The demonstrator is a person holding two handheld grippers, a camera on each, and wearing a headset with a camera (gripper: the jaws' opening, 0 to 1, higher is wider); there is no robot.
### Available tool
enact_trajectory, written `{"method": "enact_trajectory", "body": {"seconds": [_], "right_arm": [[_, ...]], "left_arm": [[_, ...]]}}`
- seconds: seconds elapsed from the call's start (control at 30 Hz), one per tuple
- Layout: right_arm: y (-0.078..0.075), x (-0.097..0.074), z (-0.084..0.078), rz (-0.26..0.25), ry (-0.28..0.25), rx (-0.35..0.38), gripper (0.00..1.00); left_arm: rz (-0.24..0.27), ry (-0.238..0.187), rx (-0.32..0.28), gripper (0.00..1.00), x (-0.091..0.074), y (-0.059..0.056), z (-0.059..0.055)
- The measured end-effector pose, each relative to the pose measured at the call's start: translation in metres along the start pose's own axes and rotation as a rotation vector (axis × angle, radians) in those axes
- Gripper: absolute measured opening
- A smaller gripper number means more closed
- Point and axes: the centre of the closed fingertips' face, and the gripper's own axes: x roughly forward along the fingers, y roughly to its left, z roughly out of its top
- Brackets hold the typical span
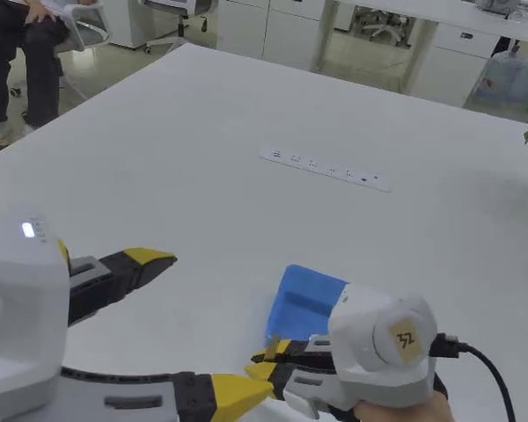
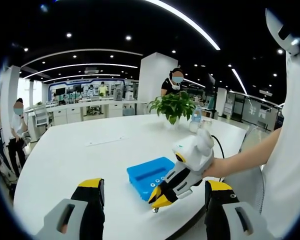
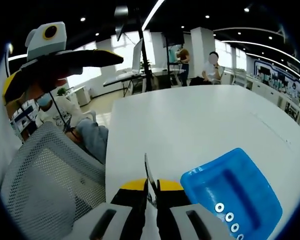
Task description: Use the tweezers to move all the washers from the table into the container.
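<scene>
Silver washers [image 3: 229, 217] lie in blue container [image 3: 250, 192] near tweezers [image 3: 148, 181].

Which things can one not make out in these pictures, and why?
Head view: the right gripper hides the near part of the blue container, so its contents are unseen.
Left gripper view: the tweezers tip is too small to tell whether it holds anything.
Right gripper view: the picture edge cuts off the row of washers, so no full count.

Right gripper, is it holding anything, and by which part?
The right gripper is shut on the tweezers, clamped around their rear part, the thin end sticking out forward.
</scene>
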Motion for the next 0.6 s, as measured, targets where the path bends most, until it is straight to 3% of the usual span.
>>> {"method": "enact_trajectory", "body": {"seconds": [0.03, 0.1, 0.33, 0.5, 0.6], "right_arm": [[0.0, -0.001, -0.001, 0.003, -0.003, 0.007, 0.02], [0.003, -0.005, 0.0, 0.023, -0.034, 0.09, 0.02], [0.007, -0.024, 0.008, 0.063, -0.095, 0.163, 0.02], [-0.002, -0.04, 0.028, 0.065, -0.169, 0.212, 0.02], [-0.005, -0.051, 0.046, 0.102, -0.234, 0.283, 0.03]], "left_arm": [[-0.004, -0.001, 0.0, 0.84, 0.001, 0.0, 0.001], [-0.011, 0.0, 0.004, 0.84, 0.004, -0.001, 0.001], [-0.026, -0.004, -0.004, 0.84, 0.009, 0.0, 0.002], [-0.028, -0.006, -0.004, 0.84, 0.011, 0.001, 0.003], [-0.028, -0.008, -0.003, 0.84, 0.012, 0.002, 0.005]]}}
